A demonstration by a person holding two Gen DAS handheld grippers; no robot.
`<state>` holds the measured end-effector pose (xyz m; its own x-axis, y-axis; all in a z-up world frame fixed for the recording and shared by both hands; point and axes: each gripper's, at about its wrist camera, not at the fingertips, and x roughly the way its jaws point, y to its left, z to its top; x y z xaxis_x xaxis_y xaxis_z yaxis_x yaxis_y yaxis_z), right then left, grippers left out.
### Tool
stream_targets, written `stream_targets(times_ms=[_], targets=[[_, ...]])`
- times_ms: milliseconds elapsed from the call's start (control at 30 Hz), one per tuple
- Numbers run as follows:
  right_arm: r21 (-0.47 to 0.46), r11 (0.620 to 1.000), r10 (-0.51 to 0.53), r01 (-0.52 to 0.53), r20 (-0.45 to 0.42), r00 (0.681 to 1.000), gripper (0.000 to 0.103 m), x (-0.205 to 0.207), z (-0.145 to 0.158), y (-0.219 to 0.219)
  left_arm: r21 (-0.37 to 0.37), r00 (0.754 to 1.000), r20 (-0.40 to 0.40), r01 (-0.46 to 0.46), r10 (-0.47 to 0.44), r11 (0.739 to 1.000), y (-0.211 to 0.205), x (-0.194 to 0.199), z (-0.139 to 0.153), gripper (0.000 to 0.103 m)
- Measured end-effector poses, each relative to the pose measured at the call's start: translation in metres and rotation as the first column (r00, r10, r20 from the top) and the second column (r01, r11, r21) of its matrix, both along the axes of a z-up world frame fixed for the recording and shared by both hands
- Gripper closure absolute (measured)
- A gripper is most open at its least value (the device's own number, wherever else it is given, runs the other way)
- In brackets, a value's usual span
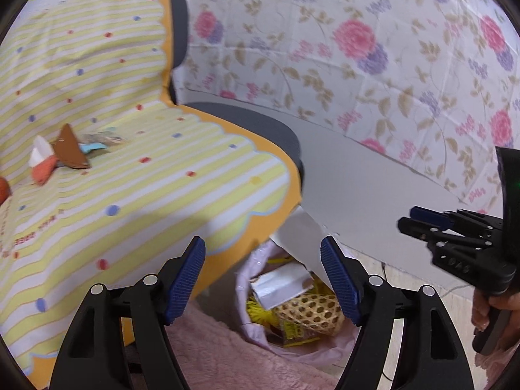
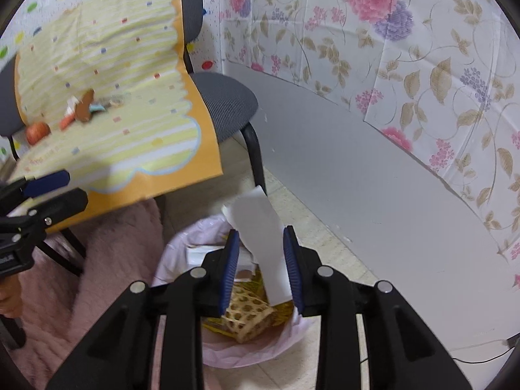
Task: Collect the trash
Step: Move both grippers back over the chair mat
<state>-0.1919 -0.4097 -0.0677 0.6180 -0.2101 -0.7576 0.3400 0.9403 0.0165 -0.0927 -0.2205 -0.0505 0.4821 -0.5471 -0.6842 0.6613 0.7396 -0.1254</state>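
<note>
While the left wrist camera looked down past its own left tongs (image 1: pixel 262 279), their blue pads (image 1: pixel 187 279) stood wide apart with nothing between them. Below the gap sat a trash bin (image 1: pixel 247 279) lined with a pale pink bag, and inside it lay a white folded carton (image 1: pixel 281 284), a woven straw-coloured piece (image 1: pixel 308 312) and yellow wrappers (image 1: pixel 256 308). A white paper strip (image 1: pixel 300 237) hung above the bin's mouth. To the left, a chair (image 1: pixel 260 123) carried a yellow striped cloth (image 1: pixel 130 178), on which a brown scrap (image 1: pixel 70 149), a white scrap (image 1: pixel 39 152) and an orange scrap (image 1: pixel 44 170) lay close together, well apart from the bin. At the right edge the right tongs (image 1: pixel 422 219) showed from the side, gripped by a hand (image 1: pixel 497 308); that view did not tell how far their pads were parted.

Where the right wrist camera looked down, the right tongs (image 2: pixel 261 266) hung over the trash bin (image 2: pixel 175 243), pads partly apart. The white paper strip (image 2: pixel 265 243) stood between them, tilted, its lower end reaching down into the bin; it lay close against the right pad and clear of the left one, so nothing clamped it. The woven piece (image 2: pixel 248 317) lay beneath. The left tongs (image 2: pixel 55 188) showed at the left edge, just before the hanging cloth (image 2: pixel 113 113). An orange ball (image 2: pixel 37 131) rested on the cloth near the scraps (image 2: pixel 84 105). A pink rug (image 2: pixel 107 260) lay on the floor beside the bin.
</note>
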Motion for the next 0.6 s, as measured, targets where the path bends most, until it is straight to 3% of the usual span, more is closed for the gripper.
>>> stream_targets(times_ms=[167, 300, 600], targets=[[0.047, 0.998, 0.044, -0.048, 0.075, 0.996, 0.074, 0.000, 0.026, 0.011, 0.001, 0.998, 0.041, -0.055, 0.055, 0.998, 0.022, 0.003, 0.015, 0.029], [0.040, 0.995, 0.090, -0.096, 0.124, 0.988, 0.066, 0.008, 0.044, 0.027, 0.006, 0.993, 0.062, -0.103, 0.102, 0.995, 0.039, 0.005, 0.023, 0.029], [0.047, 0.973, 0.214, -0.225, 0.171, 0.962, 0.064, 0.042, 0.059, 0.067, -0.004, 0.974, 0.055, -0.221, 0.221, 0.975, 0.082, 0.021, 0.028, 0.029]])
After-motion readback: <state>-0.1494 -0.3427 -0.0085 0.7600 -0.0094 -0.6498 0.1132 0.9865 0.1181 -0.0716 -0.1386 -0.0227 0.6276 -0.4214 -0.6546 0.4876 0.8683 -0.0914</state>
